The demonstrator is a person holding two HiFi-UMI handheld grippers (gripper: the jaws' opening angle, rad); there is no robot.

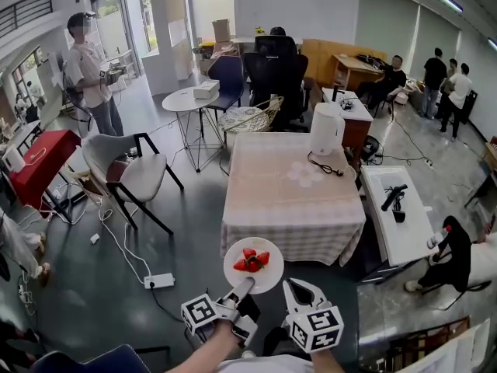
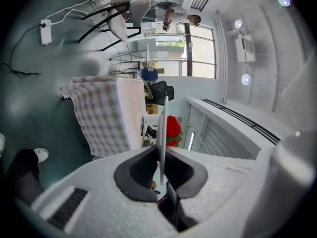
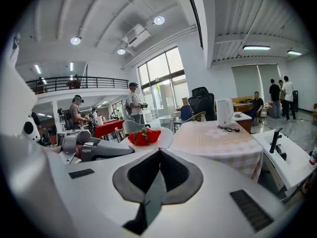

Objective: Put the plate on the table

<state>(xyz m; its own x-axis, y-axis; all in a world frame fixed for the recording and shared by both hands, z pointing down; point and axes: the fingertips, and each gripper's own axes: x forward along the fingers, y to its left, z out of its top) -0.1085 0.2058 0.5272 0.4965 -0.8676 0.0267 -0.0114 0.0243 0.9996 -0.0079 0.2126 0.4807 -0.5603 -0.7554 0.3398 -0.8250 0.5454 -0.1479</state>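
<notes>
A white plate with red strawberries on it hangs in the air, short of the near edge of the table with the checked cloth. My left gripper is shut on the plate's near rim. In the left gripper view the plate shows edge-on between the closed left gripper, with the strawberries beyond. My right gripper is just right of the plate, shut and holding nothing. In its own view the right gripper has its jaws together, and the plate lies ahead to the left.
A white kettle with a black cable stands at the table's far right. A grey chair is on the left, and a power strip lies on the floor. A white side table is to the right. Several people stand around the room.
</notes>
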